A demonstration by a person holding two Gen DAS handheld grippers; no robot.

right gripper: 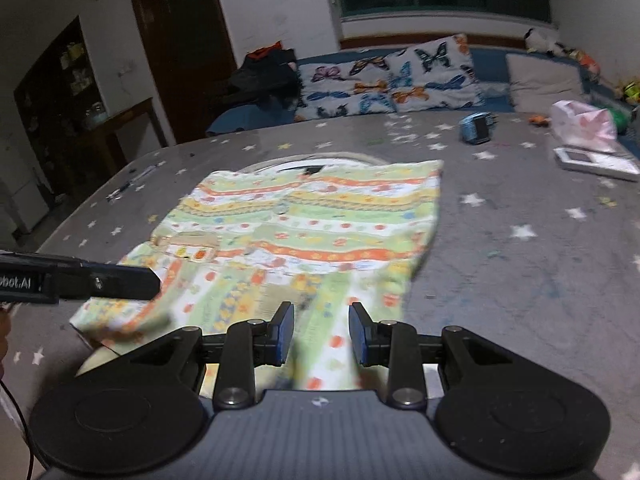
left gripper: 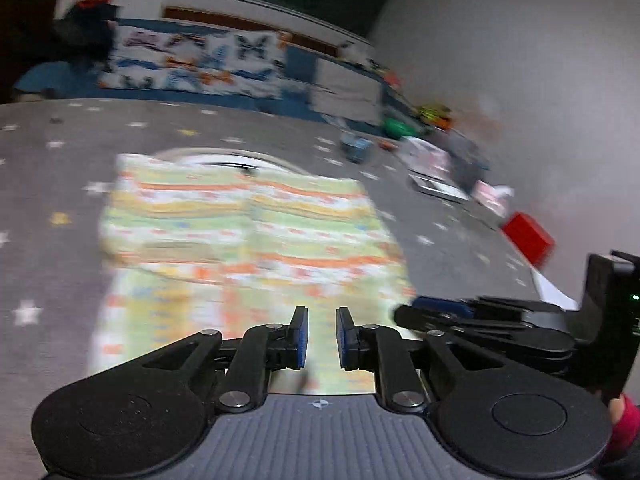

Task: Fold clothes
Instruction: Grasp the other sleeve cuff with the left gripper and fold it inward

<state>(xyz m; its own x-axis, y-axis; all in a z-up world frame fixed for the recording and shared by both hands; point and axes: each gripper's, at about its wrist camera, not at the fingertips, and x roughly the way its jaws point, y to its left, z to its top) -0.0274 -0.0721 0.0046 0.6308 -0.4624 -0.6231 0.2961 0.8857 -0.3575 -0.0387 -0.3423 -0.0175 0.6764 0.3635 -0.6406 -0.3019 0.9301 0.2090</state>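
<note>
Striped green, orange and yellow garment (right gripper: 304,236) lies spread flat on the grey star-print surface (right gripper: 520,264), partly folded, its near part running toward and under both sets of fingers; the left wrist view is motion-blurred, garment (left gripper: 248,236) ahead of the fingers there too; left gripper (left gripper: 322,338) angled down over the near cloth, fingers a narrow gap apart, nothing pinched between them; in the right wrist view the left gripper (right gripper: 120,280) comes in from the left edge, its tip at the garment's left hem, contact cannot be told; right gripper (right gripper: 321,334) also tilted down, fingers moderately apart with a band of cloth lying in the gap, pads (right gripper: 285,332) not visibly pressing it; right gripper (left gripper: 440,312) appears side-on just right of the left fingers; beyond the garment: butterfly pillow (right gripper: 392,80), blue small object (right gripper: 476,128), pink bag (right gripper: 582,124), white flat device (right gripper: 596,162); red block (left gripper: 528,236) far right of the left fingers.
</note>
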